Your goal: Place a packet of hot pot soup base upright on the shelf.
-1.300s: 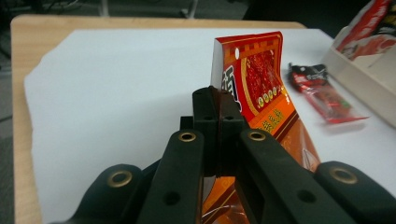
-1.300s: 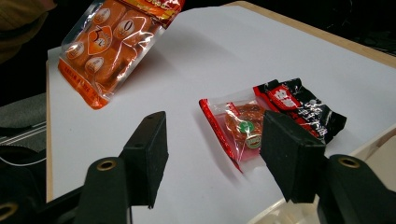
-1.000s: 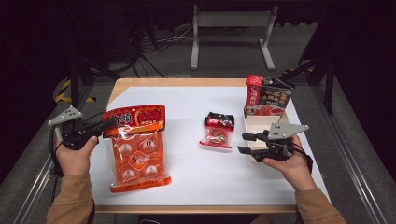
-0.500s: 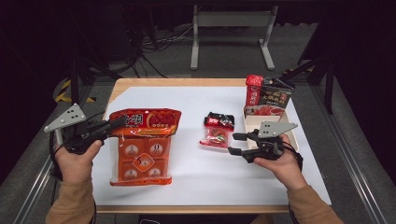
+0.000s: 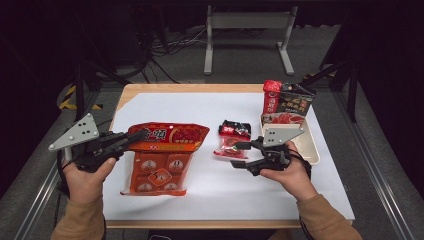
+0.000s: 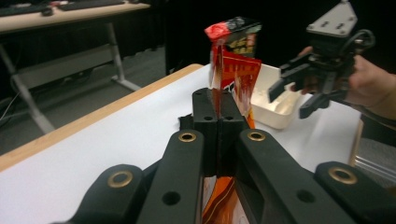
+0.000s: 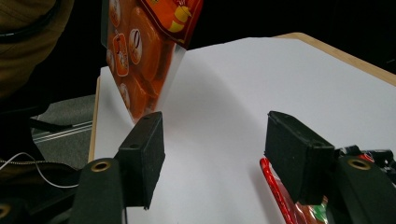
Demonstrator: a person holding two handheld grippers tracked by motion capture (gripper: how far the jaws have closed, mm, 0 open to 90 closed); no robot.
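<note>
Over on the left side of the table, the left gripper (image 5: 131,140) has its jaws pinched tight on the top edge of the big orange snack bag (image 5: 162,157), lifting that end while the bottom of the bag rests on the white sheet (image 5: 200,195). To the right, the right gripper (image 5: 239,154) sits with its jaws apart and has just been opening, nothing between them, just beside the small red packet (image 5: 231,145). A cream tray (image 5: 311,150) holds more packs at the far right.

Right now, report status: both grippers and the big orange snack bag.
Left gripper shut on large orange snack bag, lifting it. Right gripper open, empty. Small red packet beside it.
</note>
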